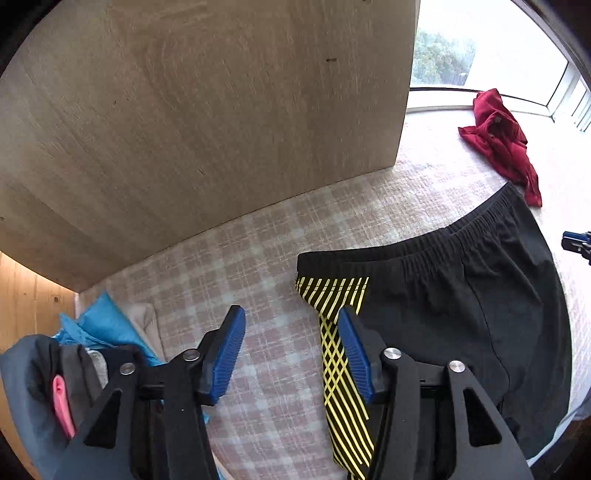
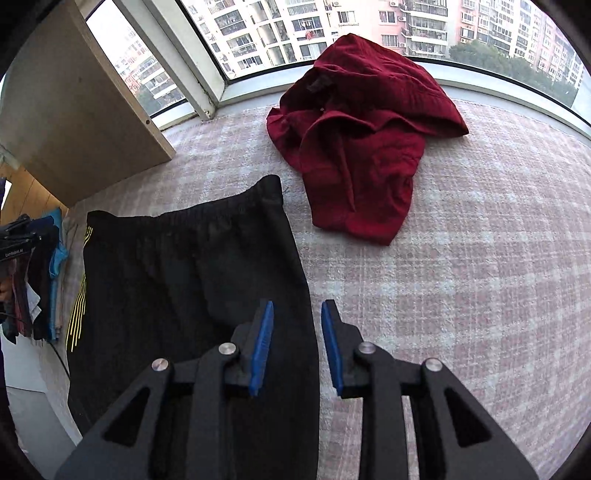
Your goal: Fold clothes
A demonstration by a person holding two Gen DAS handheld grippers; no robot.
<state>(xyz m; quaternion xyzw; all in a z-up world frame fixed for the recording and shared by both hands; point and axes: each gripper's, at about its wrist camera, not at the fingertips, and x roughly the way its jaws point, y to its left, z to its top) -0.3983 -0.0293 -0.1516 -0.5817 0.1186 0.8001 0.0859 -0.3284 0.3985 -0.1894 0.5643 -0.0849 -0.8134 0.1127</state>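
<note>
My left gripper point(image 1: 291, 325) points down with its blue fingers point(image 1: 227, 354) spread wide and empty, straddling the yellow-striped side edge of the black shorts point(image 1: 461, 314), which lie flat on the pink plaid bedcover point(image 1: 258, 266). My right gripper point(image 2: 297, 314) hangs over the shorts' opposite edge, fingers point(image 2: 262, 347) narrowly parted with nothing between them. Beyond my right fingers a crumpled red garment point(image 2: 362, 144) lies by the window point(image 2: 332, 33). Left of my left fingers sits a pile of clothes point(image 1: 85, 354), beneath a wooden panel point(image 1: 184, 129).
</note>
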